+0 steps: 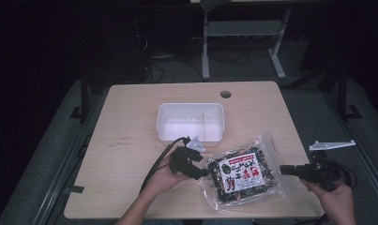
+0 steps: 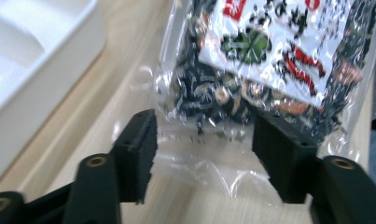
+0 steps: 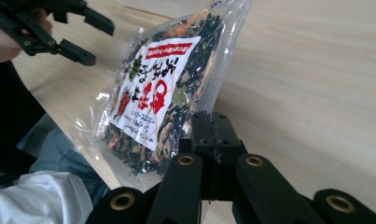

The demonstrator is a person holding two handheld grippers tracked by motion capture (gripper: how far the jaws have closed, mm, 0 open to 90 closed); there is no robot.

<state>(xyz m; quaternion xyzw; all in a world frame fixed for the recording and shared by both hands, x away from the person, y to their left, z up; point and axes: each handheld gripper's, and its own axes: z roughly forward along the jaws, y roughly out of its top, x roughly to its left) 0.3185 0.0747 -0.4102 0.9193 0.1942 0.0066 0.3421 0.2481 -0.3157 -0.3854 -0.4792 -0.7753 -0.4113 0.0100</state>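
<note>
A clear snack bag [image 1: 243, 176] of dark mixed pieces with a white and red label lies at the table's front right. My left gripper [image 1: 203, 166] stands open at its left end. In the left gripper view the bag's clear sealed edge [image 2: 199, 161] lies between the spread jaws [image 2: 204, 149], and the pads do not press on it. My right gripper [image 1: 283, 169] is at the bag's right edge. In the right gripper view its jaws [image 3: 213, 121] are closed together on the bag's [image 3: 162, 93] clear edge, which looks raised off the table. The left gripper [image 3: 90, 39] shows beyond, open.
A white plastic tray [image 1: 190, 105] with a divider sits just behind the bag, near the table's middle, and close on the left in the left gripper view [image 2: 45, 70]. The wooden table [image 1: 130, 140] has a round cable hole [image 1: 225, 93] at the back.
</note>
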